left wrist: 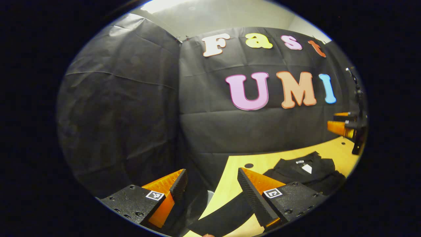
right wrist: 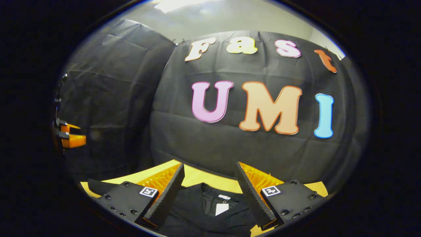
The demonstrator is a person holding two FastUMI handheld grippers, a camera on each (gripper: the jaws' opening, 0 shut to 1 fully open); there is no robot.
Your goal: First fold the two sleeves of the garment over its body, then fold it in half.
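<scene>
my left gripper [left wrist: 212, 184] and right gripper [right wrist: 209, 186] both hang wide, holding nothing. the black garment [right wrist: 200, 210] lies on the table [left wrist: 230, 184] below. i'd pinch one sleeve [left wrist: 223, 215] near its cuff, then lay it flat across the body.

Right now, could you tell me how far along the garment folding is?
Nothing looks folded yet. The black garment lies on the wooden table, collar and white tag facing up, and one sleeve stretches out away from its body. Nothing is in hand: the left gripper and the right gripper are both open and hang above the table, gripping no cloth. Both sleeve folds and the half fold remain.
</scene>
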